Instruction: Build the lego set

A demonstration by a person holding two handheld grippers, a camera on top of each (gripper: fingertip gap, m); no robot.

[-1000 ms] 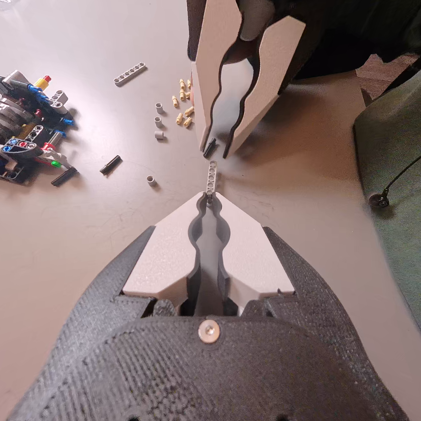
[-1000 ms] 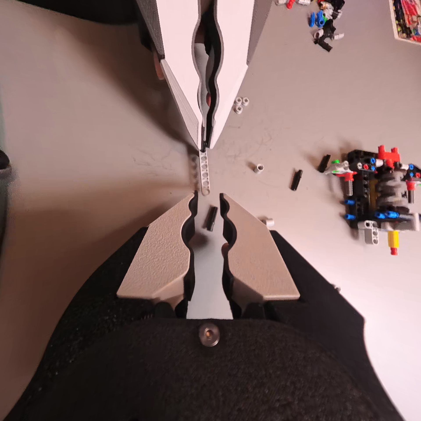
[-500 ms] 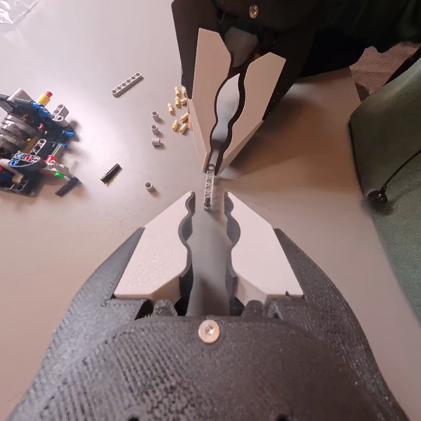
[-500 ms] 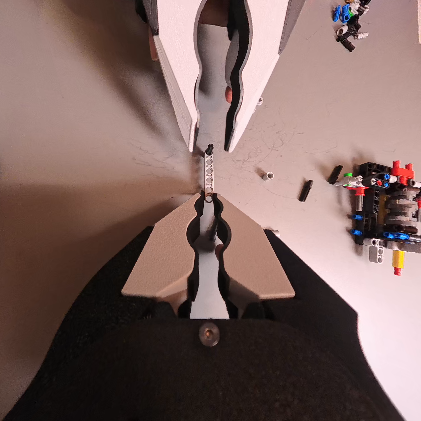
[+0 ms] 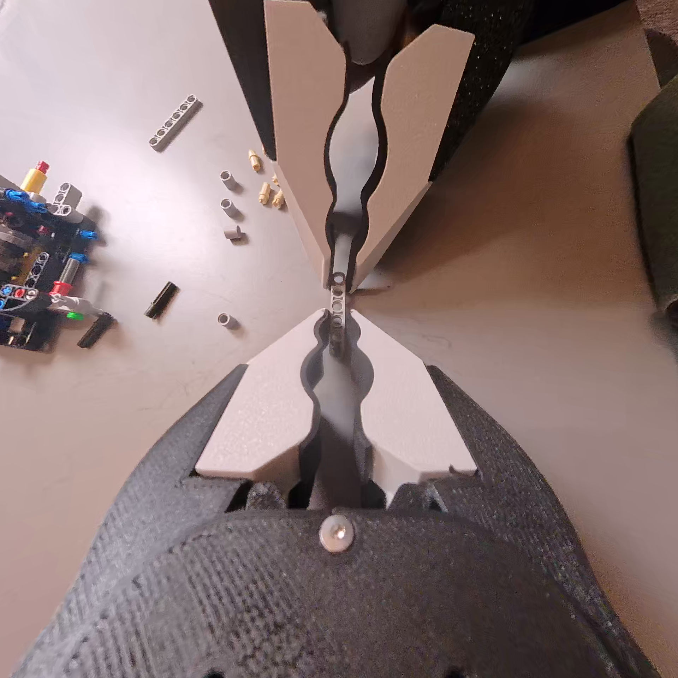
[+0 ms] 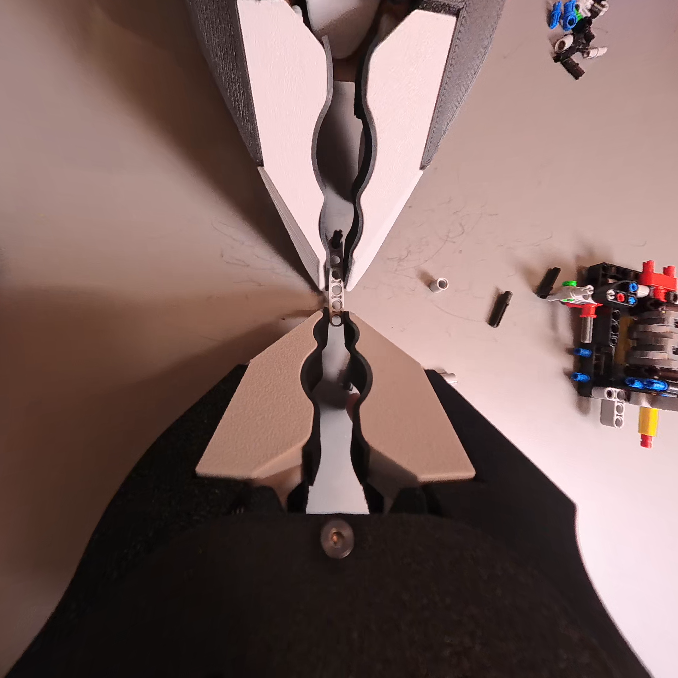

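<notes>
A short light-grey plastic beam with a row of round holes [image 5: 338, 311] is held just above the beige tabletop [image 5: 513, 293] between the two facing grippers: the right gripper [image 6: 335, 316] pinches one end, while the left gripper [image 5: 338, 316] has its tips closed in around the other end, which carries a small black pin [image 6: 335, 240]. Off to the side lie the partly built black, red and blue lego assembly [image 6: 631, 348], loose black pins [image 5: 161, 299] and small grey sleeves [image 5: 224, 318]
</notes>
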